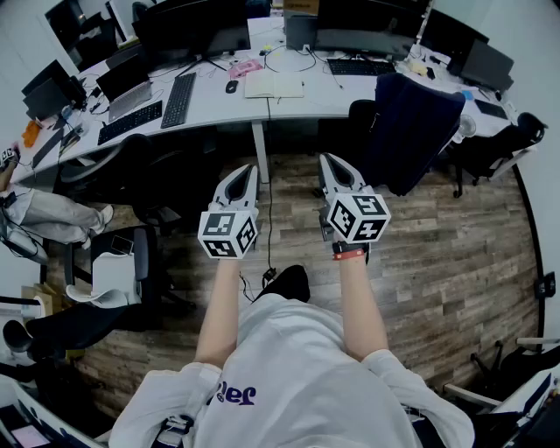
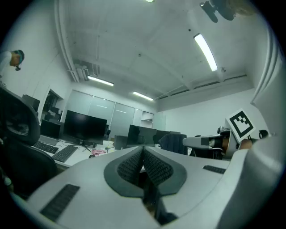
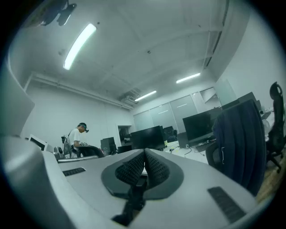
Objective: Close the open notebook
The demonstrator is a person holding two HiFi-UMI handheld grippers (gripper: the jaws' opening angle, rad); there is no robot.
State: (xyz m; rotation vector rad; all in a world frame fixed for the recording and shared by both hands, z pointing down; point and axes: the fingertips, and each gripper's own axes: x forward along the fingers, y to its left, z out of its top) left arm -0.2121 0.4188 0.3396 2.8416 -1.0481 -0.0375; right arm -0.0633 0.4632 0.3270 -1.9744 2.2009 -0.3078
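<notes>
Both tongs are pressed together with nothing between them: the left gripper (image 1: 246, 173) and the right gripper (image 1: 330, 164) are held level, side by side, out over the wood floor (image 1: 437, 254), and each gripper view shows ribbed pads meeting tip to tip. The notebook (image 1: 274, 85) lies open and flat on the white desk (image 1: 210, 109), well apart from both grippers, so the task has not started and the whole approach is ahead. Likely trouble: the chair (image 1: 418, 127) draped with a dark jacket stands just right of the straight path and could snag the right gripper or arm. A cable (image 1: 269, 219) hangs near the desk leg and runs onto the floor where the person would step. At the desk, the mouse (image 1: 231, 86) sits just left of the notebook and a pink item (image 1: 245, 67) lies near its back corner, so a wide sweep could knock either one. With the jaws shut, a tip pushed under one cover could slide the notebook backward instead of lifting the cover. It could also crease the pages, or the cover could drop open again if released before it passes upright. Containers: none can be made out beside the notebook. A brownish box shape (image 1: 302, 7) sits at the far back of the desk, too small to tell whether it is open or what it holds.
</notes>
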